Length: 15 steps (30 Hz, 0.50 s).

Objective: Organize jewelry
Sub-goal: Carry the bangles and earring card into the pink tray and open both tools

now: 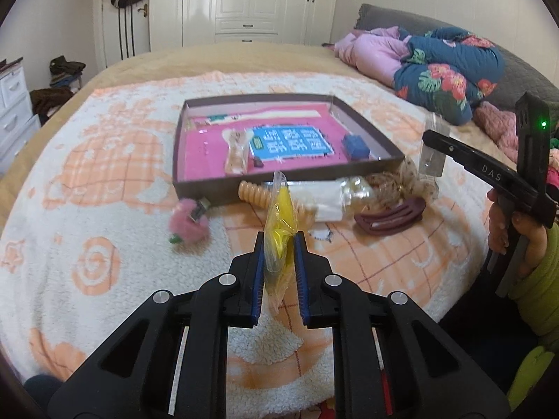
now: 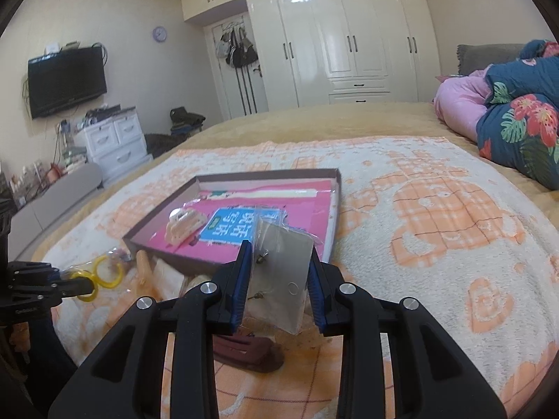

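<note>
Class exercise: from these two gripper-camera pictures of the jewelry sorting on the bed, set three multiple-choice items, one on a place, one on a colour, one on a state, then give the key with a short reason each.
1. Where does the dark red hair clip lie?
A. in the box
B. on the blanket outside the box
C. on the floor

2. What colour are the rings in the bag held by the left gripper?
A. yellow
B. green
C. white

3. How is the earring bag?
A. lying in the box
B. on the blanket
C. held in the right gripper

Key: 1 B, it lies in front of the box; 2 A, yellow shows through the plastic; 3 C, it sits between the blue pads.
</note>
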Each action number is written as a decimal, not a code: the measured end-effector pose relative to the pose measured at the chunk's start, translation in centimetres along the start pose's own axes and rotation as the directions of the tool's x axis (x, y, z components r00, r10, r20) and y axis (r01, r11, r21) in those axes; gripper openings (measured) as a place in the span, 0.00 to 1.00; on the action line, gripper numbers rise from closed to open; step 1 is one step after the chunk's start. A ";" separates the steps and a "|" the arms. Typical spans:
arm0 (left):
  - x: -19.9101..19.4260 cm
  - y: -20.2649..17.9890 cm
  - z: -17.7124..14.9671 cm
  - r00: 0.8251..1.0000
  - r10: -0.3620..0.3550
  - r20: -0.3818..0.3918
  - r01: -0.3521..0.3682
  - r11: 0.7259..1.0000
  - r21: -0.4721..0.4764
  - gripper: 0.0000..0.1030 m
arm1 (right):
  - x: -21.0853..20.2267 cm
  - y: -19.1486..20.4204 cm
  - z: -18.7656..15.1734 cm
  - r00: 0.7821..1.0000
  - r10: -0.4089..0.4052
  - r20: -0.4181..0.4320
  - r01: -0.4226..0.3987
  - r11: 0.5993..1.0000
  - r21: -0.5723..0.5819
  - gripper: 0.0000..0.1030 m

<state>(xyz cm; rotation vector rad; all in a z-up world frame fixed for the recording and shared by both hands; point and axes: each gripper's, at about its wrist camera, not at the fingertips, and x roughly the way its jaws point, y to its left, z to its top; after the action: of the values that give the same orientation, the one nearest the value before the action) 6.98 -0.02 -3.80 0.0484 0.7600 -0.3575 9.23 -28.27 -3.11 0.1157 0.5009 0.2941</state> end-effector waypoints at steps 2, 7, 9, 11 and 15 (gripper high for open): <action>-0.3 0.0 0.3 1.000 0.007 0.014 -0.007 1.000 -0.001 0.09 | -0.4 -0.5 0.3 1.000 -0.006 0.014 0.006 1.000 0.017 0.28; -0.3 -0.2 1.3 0.999 0.013 0.032 -0.013 1.000 0.004 0.09 | -1.0 -1.9 0.9 0.999 -0.034 0.041 0.032 0.998 0.053 0.28; -0.1 -0.3 1.8 0.999 0.011 0.041 -0.011 1.000 0.006 0.09 | -1.2 -2.4 1.1 0.998 -0.046 0.049 0.042 0.997 0.068 0.28; 0.0 -0.4 2.3 0.999 0.009 0.049 -0.009 1.000 0.006 0.09 | -1.3 -2.7 1.2 0.997 -0.058 0.053 0.054 0.996 0.073 0.28; 0.6 -0.5 3.4 0.998 -0.001 0.063 0.001 1.000 0.001 0.09 | -1.6 -2.9 1.5 0.995 -0.070 0.069 0.065 0.995 0.070 0.28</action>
<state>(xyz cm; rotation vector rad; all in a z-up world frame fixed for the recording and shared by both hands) 9.48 -1.26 -1.70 0.0375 0.6978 -0.3586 9.31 -31.58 -1.56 0.1746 0.4429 0.2064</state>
